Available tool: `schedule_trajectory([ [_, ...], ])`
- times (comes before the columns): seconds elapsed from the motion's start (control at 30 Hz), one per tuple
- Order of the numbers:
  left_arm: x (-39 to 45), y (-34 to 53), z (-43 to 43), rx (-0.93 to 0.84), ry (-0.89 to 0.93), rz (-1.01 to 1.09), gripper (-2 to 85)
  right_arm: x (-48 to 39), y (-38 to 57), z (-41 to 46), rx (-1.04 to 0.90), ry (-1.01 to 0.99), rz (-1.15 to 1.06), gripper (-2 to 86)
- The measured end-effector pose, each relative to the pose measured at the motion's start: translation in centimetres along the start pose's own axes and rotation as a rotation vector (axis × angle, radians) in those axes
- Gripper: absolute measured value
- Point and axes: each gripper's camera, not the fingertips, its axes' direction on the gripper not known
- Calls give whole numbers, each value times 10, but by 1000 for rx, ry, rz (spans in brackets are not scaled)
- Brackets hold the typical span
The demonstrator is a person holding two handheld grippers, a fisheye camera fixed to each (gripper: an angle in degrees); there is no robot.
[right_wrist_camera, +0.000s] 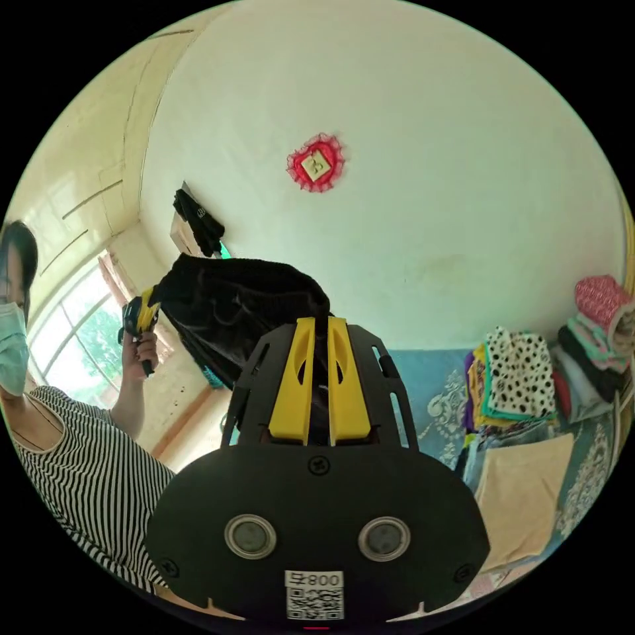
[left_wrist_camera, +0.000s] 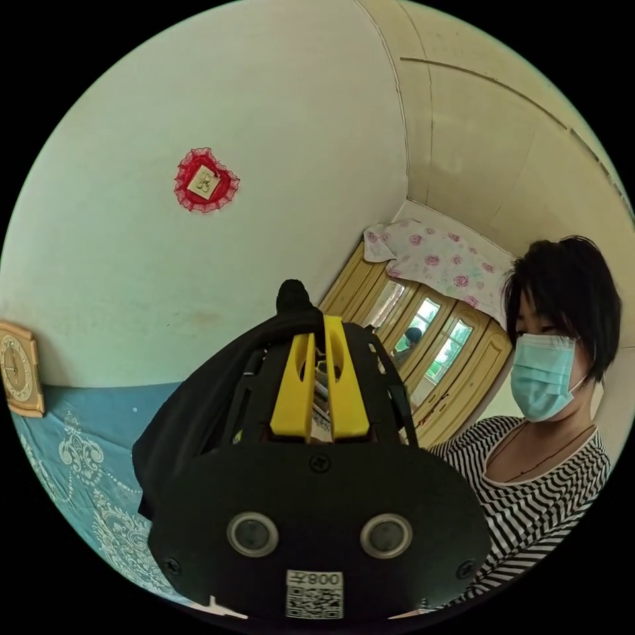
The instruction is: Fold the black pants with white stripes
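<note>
A pale wall [right_wrist_camera: 430,165] backs both views, and the pants [right_wrist_camera: 238,304] hang in the air before it, off any surface. The right gripper [right_wrist_camera: 319,331] pinches one end with jaws pressed together; the left gripper [left_wrist_camera: 319,327] likewise nips black cloth (likely the waistband), probably to spread the pants for folding. Beyond, a clothes stack [right_wrist_camera: 516,383] sits against the wall.

This is a lived-in room of a home. A red lace ornament [left_wrist_camera: 206,180] hangs on the pale wall, with a wooden clock [left_wrist_camera: 20,368] lower down. A floral cloth [left_wrist_camera: 440,261] drapes over yellow-framed windows [left_wrist_camera: 423,344]. Folded clothes [right_wrist_camera: 522,383] are stacked in a pile on a blue patterned cover [right_wrist_camera: 430,403], beside a beige towel [right_wrist_camera: 526,496].
</note>
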Motion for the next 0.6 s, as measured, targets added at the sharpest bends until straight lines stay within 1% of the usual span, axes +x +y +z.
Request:
schedule_trajectory([
  [0.07,3,-4,2,1,42,24,36,-15,-24,-16,54,107,-110,30],
  [0.13,7,-13,9,-18,109,61,37,-22,-38,-22,99,149,-158,30],
  [0.3,13,-32,12,-8,180,158,38,-36,-70,-19,212,175,-255,30],
  [0.4,0,-41,-1,49,172,197,39,-50,-86,6,237,160,-342,30],
  [0.47,-18,-45,-12,87,148,186,39,-62,-97,43,232,133,-398,32],
  [0.5,-33,-47,-20,100,134,165,39,-65,-99,55,225,128,-410,32],
  [0.6,-80,-49,-46,151,95,74,39,-78,-107,132,164,86,-470,33],
])
